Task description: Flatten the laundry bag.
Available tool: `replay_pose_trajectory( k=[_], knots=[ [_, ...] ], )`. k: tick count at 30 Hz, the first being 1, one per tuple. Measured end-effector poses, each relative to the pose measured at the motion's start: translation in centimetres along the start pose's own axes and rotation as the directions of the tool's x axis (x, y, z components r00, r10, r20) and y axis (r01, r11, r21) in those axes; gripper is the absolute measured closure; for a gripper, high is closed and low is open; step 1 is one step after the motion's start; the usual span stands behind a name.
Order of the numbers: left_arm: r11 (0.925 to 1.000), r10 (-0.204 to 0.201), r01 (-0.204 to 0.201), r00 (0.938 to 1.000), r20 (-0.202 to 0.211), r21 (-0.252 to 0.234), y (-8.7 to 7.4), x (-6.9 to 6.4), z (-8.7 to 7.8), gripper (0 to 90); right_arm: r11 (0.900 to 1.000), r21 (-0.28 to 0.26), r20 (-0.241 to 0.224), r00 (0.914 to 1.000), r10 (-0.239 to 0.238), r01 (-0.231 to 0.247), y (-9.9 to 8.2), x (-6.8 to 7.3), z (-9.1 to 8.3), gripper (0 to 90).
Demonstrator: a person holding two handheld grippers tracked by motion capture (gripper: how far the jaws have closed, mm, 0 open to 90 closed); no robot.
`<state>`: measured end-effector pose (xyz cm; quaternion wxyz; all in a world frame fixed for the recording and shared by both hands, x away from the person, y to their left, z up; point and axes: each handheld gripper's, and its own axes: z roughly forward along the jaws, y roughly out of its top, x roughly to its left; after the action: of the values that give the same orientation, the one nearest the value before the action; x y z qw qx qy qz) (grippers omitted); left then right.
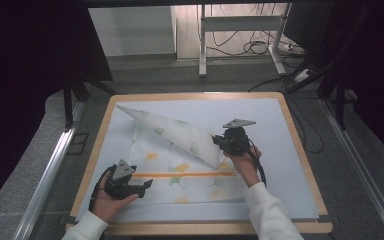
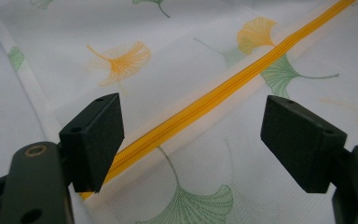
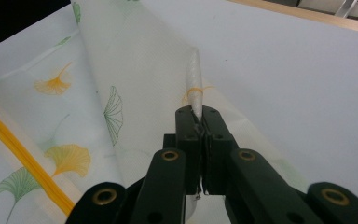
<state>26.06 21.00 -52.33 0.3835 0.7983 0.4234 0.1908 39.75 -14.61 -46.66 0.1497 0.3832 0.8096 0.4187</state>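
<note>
Black jaws of the right gripper [image 3: 203,122] are clamped on a lifted corner of the leaf-printed mesh bag [image 1: 180,165], which lies on the pale mat [image 1: 280,165] covering the wooden table [image 1: 292,125], one flap folded diagonally over. Beside the bag's near left edge, the left gripper [image 2: 191,140] stands wide, straddling the yellow zipper [image 2: 223,93], apparently not touching it.

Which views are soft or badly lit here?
High view: dark at both sides, table evenly lit, no glare. Left gripper view: pads close and slightly soft, zipper sharp mid-frame. Right gripper view: shut jaws sharp, pinched bag fold blurs toward its tip; black top-left corner.
</note>
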Motion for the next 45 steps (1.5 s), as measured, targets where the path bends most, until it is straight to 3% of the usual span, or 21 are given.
replay_pose_trajectory(
  k=[21, 33, 45],
  knots=[
    [1.0, 0.005, -0.005, 1.0, -0.001, 0.008, 0.0, -0.1, 0.2, 21.2, 0.9998, -0.014, 0.02, 0.9997, 0.016, -0.015, 0.0, -0.9, 0.1, 86.2],
    [1.0, 0.003, -0.003, 1.0, -0.001, 0.007, 0.0, -0.1, 0.2, 21.2, 0.9999, -0.002, 0.009, 0.9998, 0.015, -0.015, 0.2, -1.6, -0.2, 86.3],
    [1.0, 0.005, -0.005, 1.0, 0.005, 0.005, 0.0, -0.1, 0.2, 21.1, 0.9998, -0.009, 0.033, 0.9993, 0.017, -0.016, 0.9, -3.7, -0.5, 86.2]
  ],
)
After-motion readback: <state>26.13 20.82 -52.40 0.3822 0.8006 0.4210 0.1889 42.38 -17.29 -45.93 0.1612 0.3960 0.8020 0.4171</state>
